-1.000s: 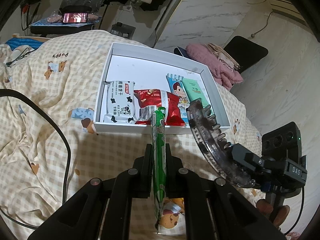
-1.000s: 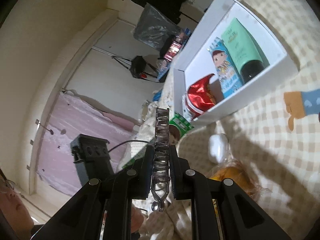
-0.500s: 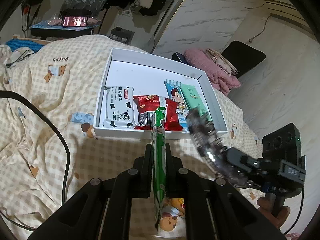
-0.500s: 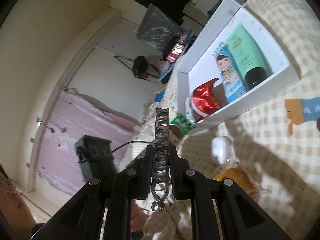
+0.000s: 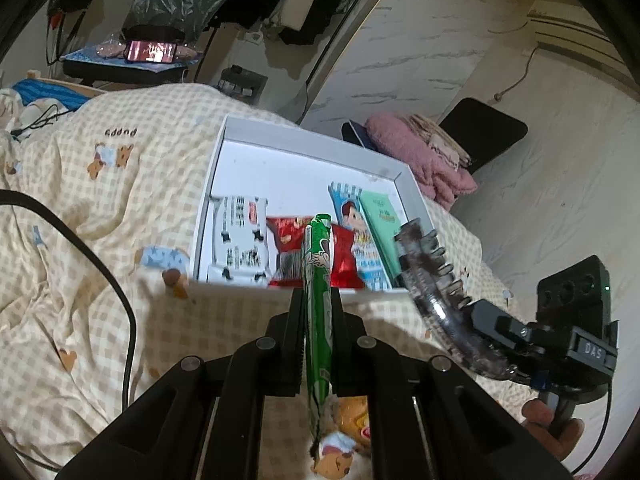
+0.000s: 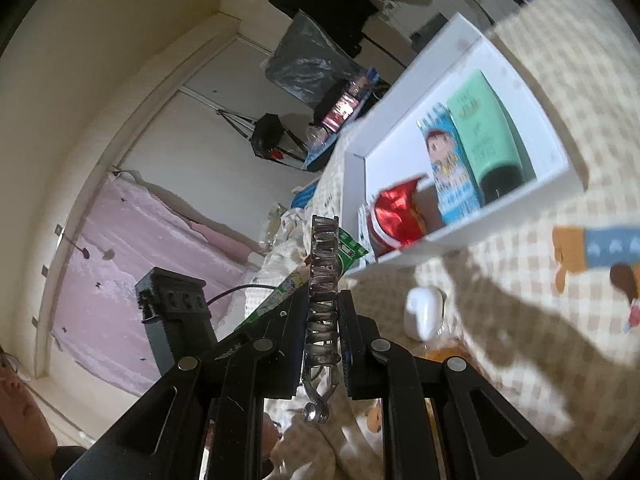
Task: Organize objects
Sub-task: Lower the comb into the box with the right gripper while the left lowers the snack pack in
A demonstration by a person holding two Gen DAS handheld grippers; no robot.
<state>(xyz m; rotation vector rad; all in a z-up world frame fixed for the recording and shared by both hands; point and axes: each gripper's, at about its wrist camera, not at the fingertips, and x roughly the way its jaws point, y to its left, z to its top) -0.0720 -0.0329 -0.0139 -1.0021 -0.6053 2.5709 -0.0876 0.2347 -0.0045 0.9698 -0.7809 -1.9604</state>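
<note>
My left gripper [image 5: 318, 300] is shut on a long green snack packet [image 5: 316, 248], held edge-up just short of the white box [image 5: 304, 148]. Inside the box lie a white cow-print packet [image 5: 240, 236], a red packet [image 5: 346, 252], a blue cartoon packet [image 5: 356, 232] and a green tube [image 5: 382, 220]. My right gripper [image 6: 322, 300] is shut on a dark translucent hair claw clip [image 6: 324, 248]. In the left wrist view that clip [image 5: 432, 280] hovers by the box's near right corner. The right wrist view shows the box [image 6: 404, 88] tilted, with the green packet [image 6: 350, 250] beside the clip.
The box rests on a bed with a checked puppy quilt [image 5: 100, 168]. A black cable [image 5: 104, 252] crosses the quilt at left. A white earbud case [image 6: 424, 312] and an orange snack bag [image 5: 352, 420] lie near the grippers. Pink cloth [image 5: 424, 156] sits on a black chair beyond.
Both grippers have tilted slightly: the box sits a little lower in the left wrist view and has rolled a little in the right wrist view. Both grips are unchanged.
</note>
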